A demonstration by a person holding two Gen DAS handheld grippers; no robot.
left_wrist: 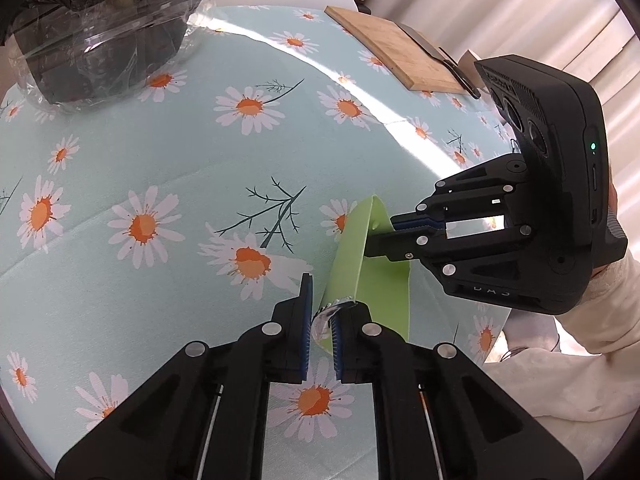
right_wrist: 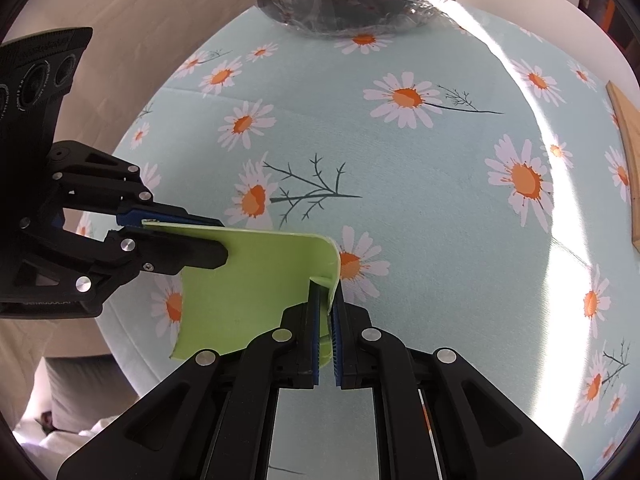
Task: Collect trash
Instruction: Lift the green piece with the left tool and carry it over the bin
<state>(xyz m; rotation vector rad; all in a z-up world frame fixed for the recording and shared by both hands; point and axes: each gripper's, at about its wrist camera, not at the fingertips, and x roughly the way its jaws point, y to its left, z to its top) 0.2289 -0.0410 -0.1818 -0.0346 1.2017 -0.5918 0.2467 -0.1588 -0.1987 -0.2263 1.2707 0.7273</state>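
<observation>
A: Left wrist view: green sheet (left_wrist: 362, 264) is off the daisy tablecloth (left_wrist: 160, 168), right gripper (left_wrist: 390, 236) clamped on its edge. Lined bin (left_wrist: 108, 40) sits well apart at the far side.

B: So nothing binned yet, carry and drop left, I'd judge. Left gripper (left_wrist: 320, 320)?

A: Jaws narrow but gapped, sheet's foil-tipped corner between them, touching one pad. Looks released or barely pinched, can't tell which.

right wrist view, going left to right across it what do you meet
left tongs → green sheet → right tongs → big daisy on the tablecloth → wooden board at the right edge
</observation>
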